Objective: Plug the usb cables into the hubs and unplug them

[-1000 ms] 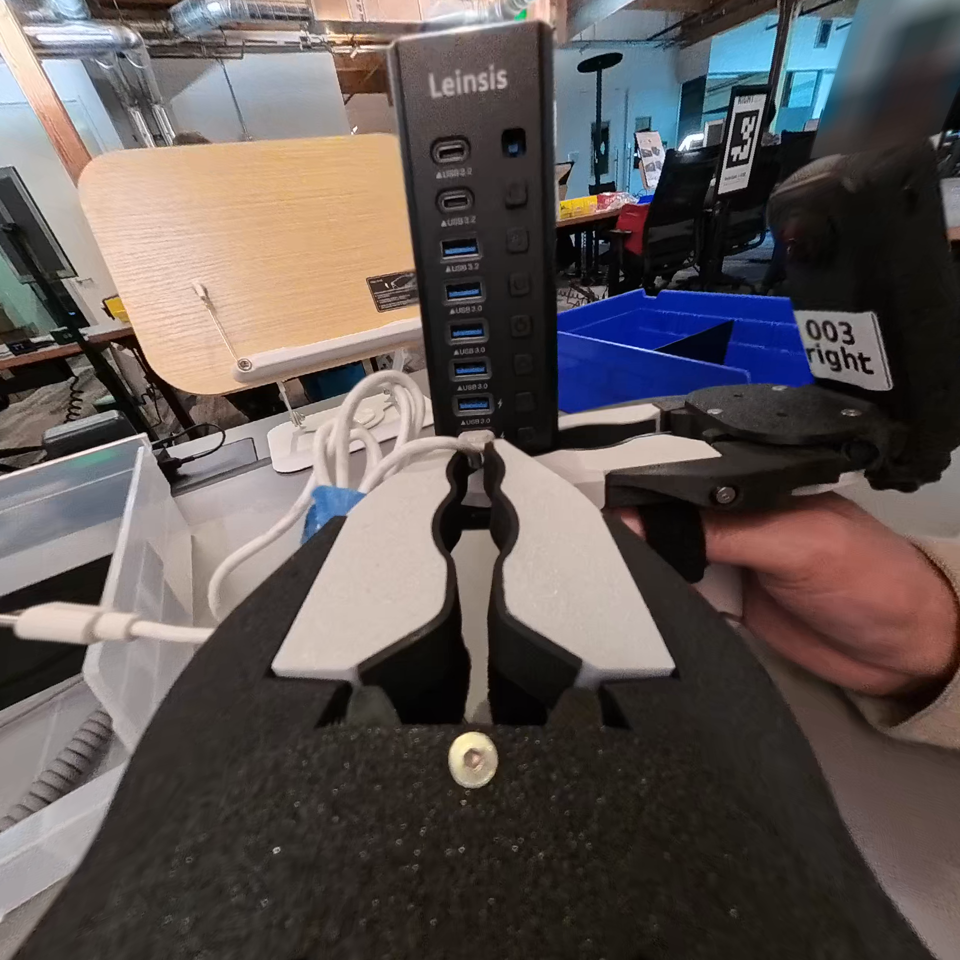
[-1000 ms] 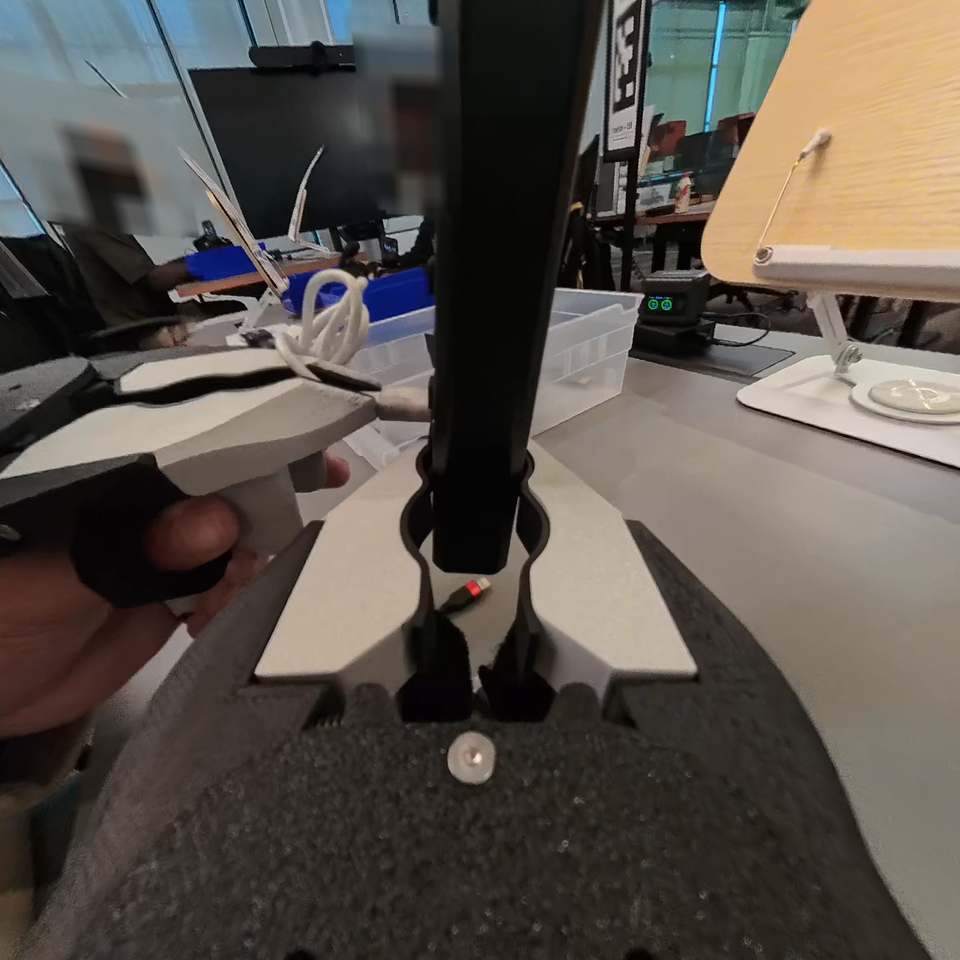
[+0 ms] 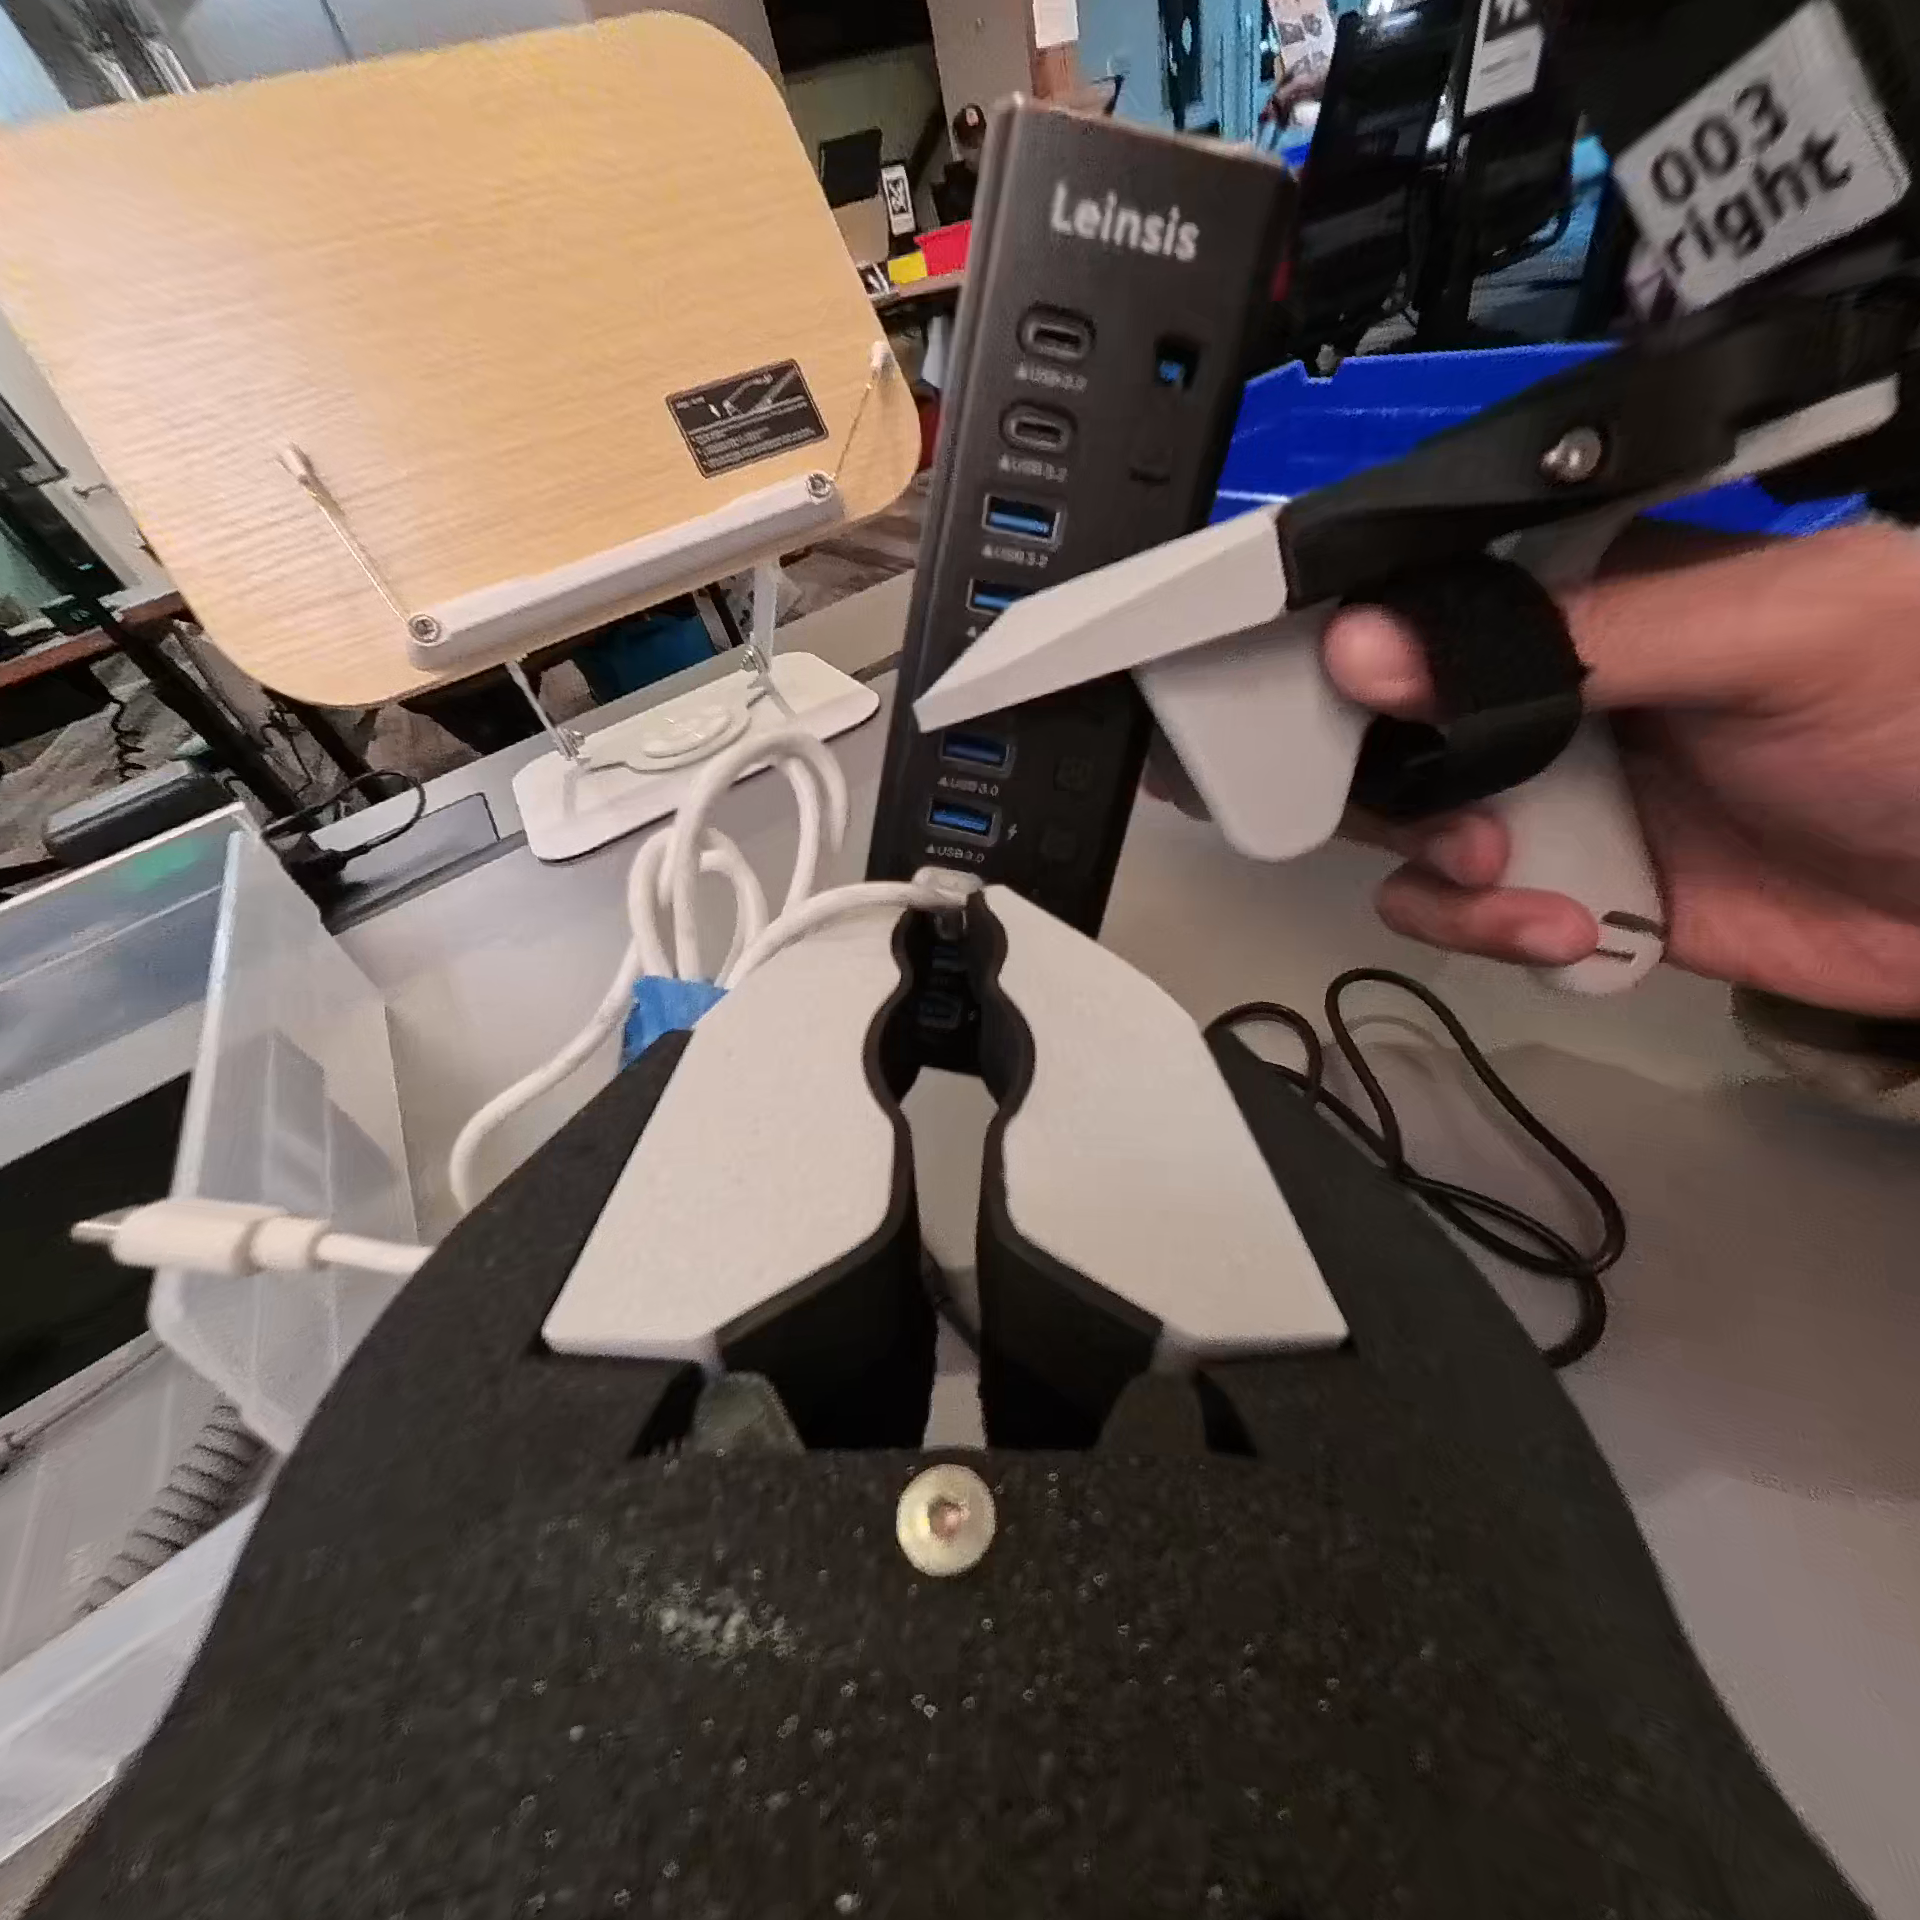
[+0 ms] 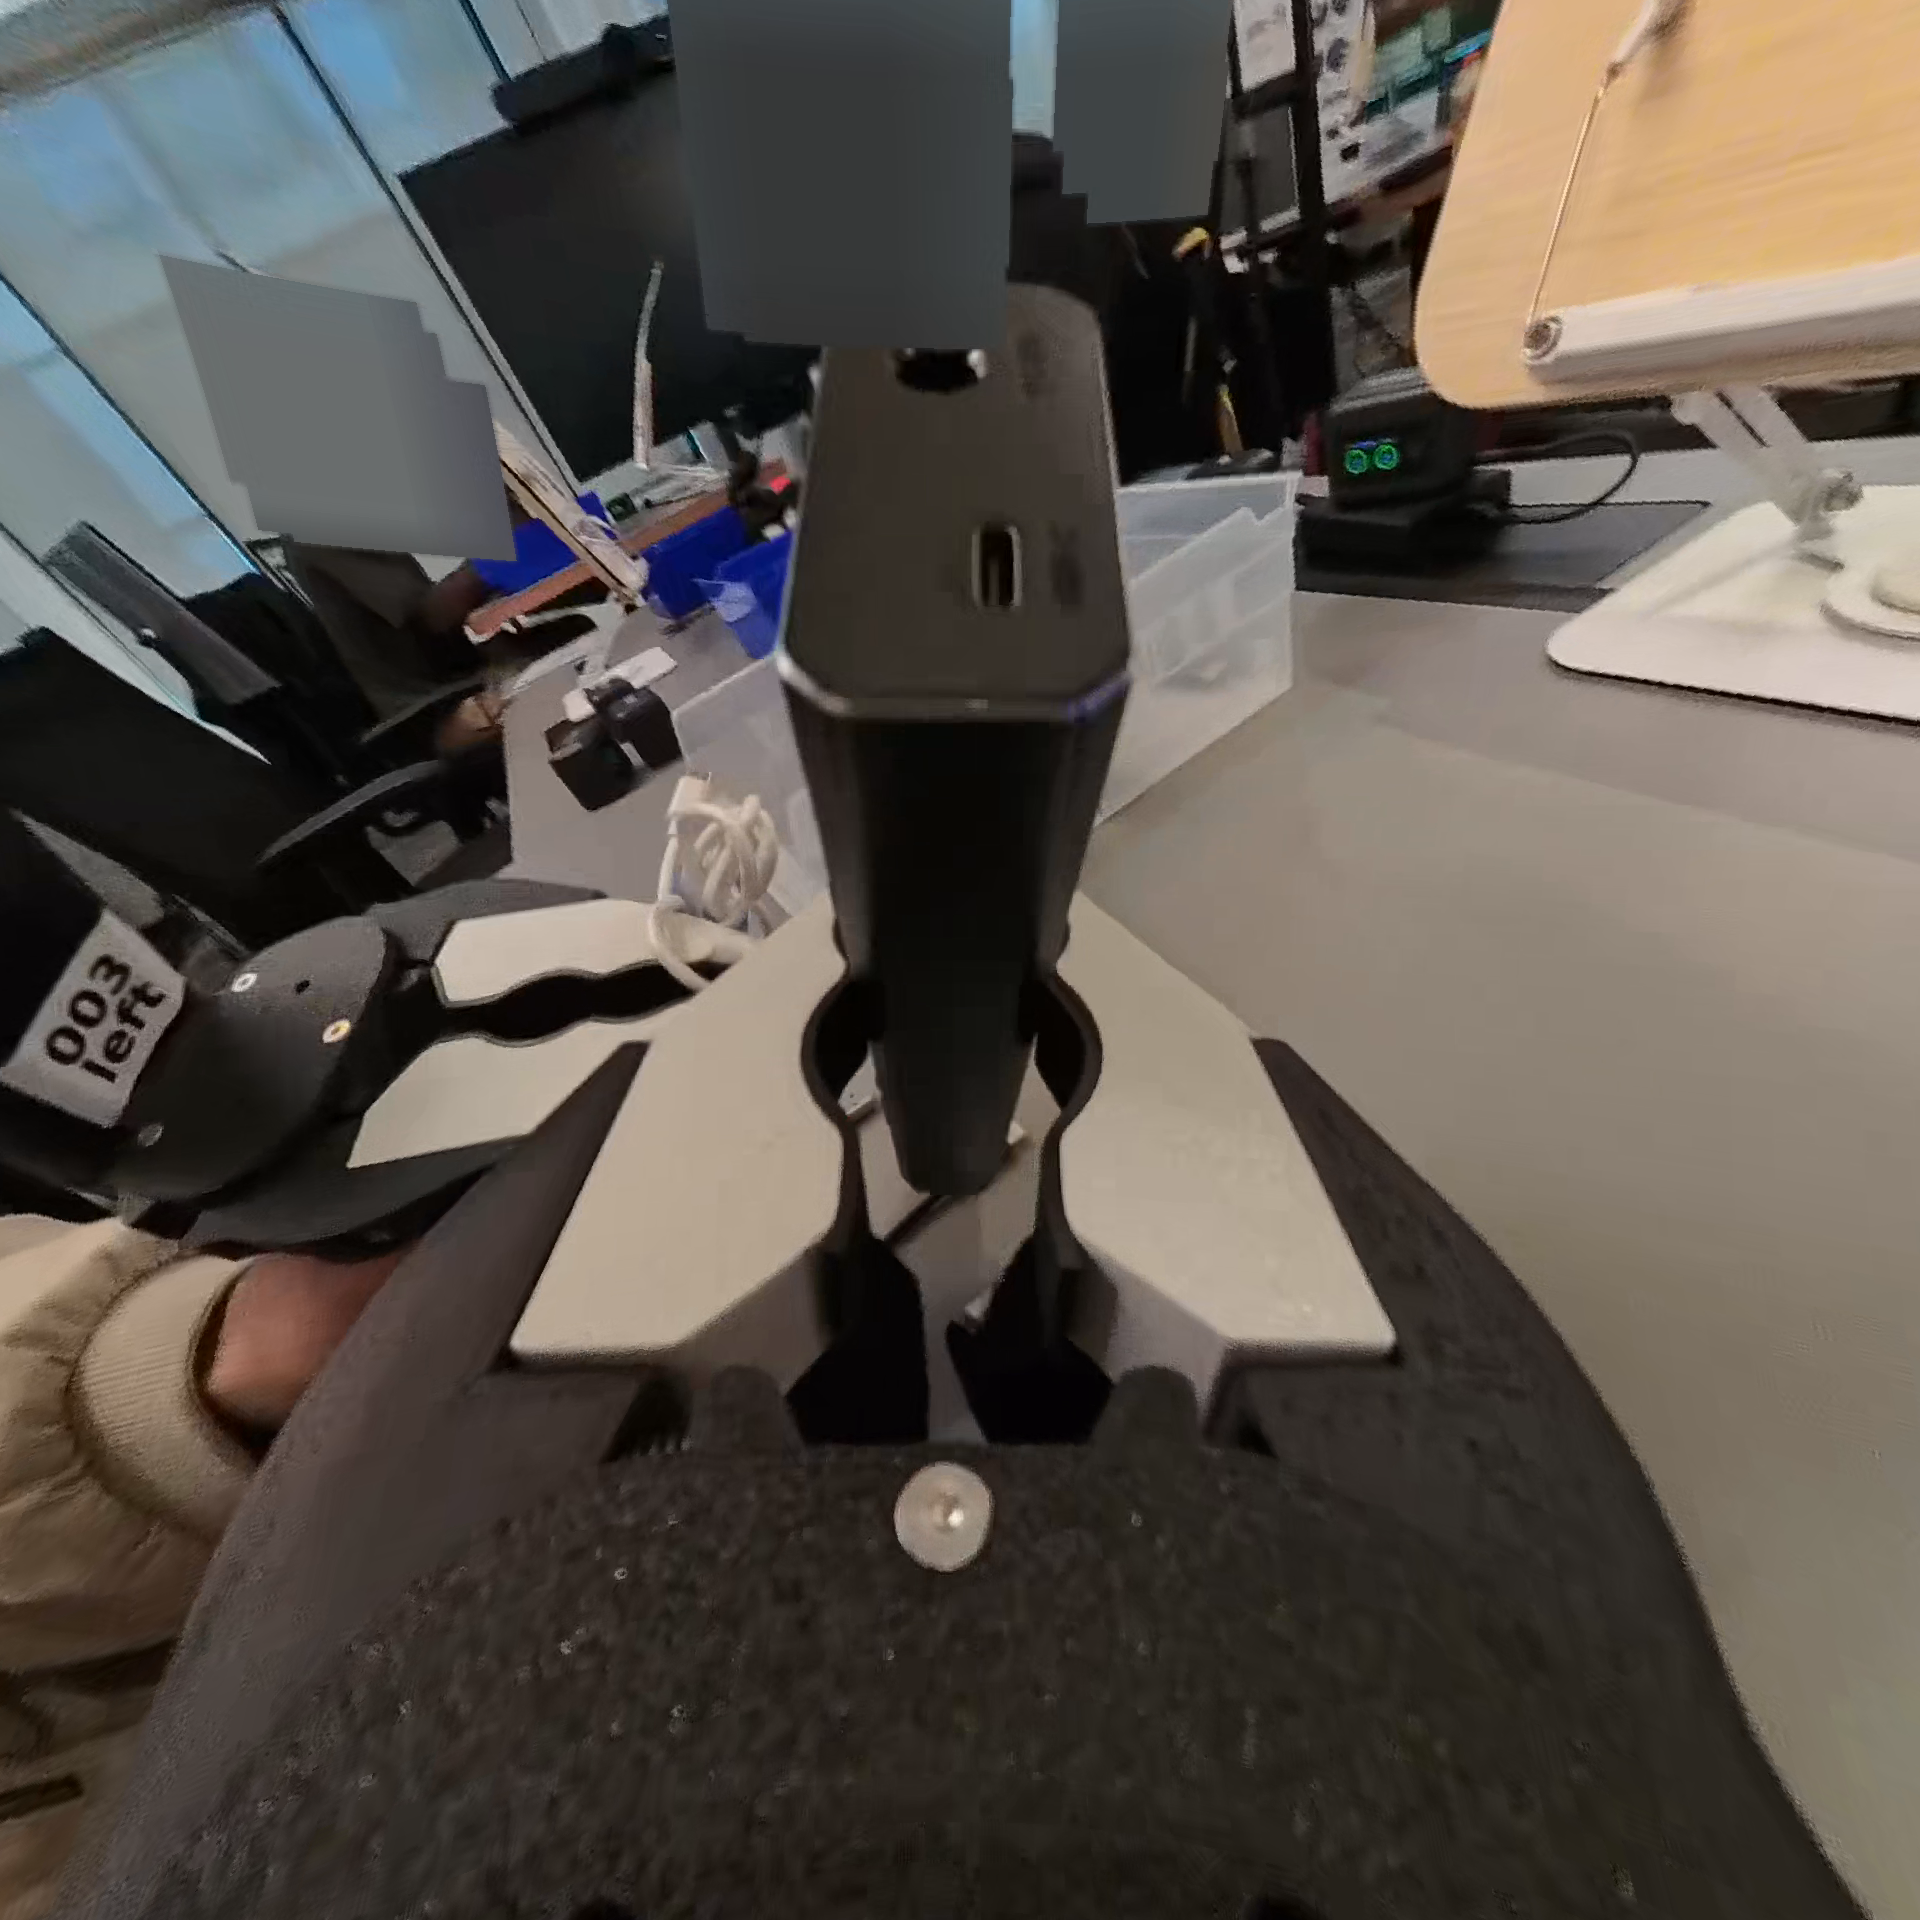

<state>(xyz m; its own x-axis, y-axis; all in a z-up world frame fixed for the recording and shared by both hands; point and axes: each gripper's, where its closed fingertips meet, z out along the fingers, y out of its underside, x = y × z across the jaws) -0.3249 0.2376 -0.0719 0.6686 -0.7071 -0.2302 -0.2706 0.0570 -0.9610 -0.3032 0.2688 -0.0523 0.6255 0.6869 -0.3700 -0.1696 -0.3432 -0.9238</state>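
The black hub [image 3: 1049, 540] stands on end above the grey table [image 3: 1714, 1195], long axis near upright with a slight lean, its column of ports facing the left gripper [image 3: 948, 914]. The right gripper [image 4: 951, 1049] comes in from the side and is clamped across the hub's lower body, both fingers pressed against its narrow sides, so it serves as the holder. The left gripper is pinched on the metal plug [image 3: 943, 891] of the white cable [image 3: 727, 831], its tips closed to a thin slit with the plug poking out ahead. That plug sits just below and in front of the lowest blue port [image 3: 961, 816], close but not seated as far as I can tell. The cable's slack loops behind toward a clear plastic bin [image 3: 260, 1039] at the table's left edge, its free end [image 3: 197, 1236] hanging out to the left. A thin black cable [image 3: 1455, 1143] lies coiled on the table to the right, and a wooden book stand [image 3: 436, 343] rises at the far edge. The coming move, I judge, belongs to the left gripper: raise the plug slightly and push straight forward, square to the hub's face.
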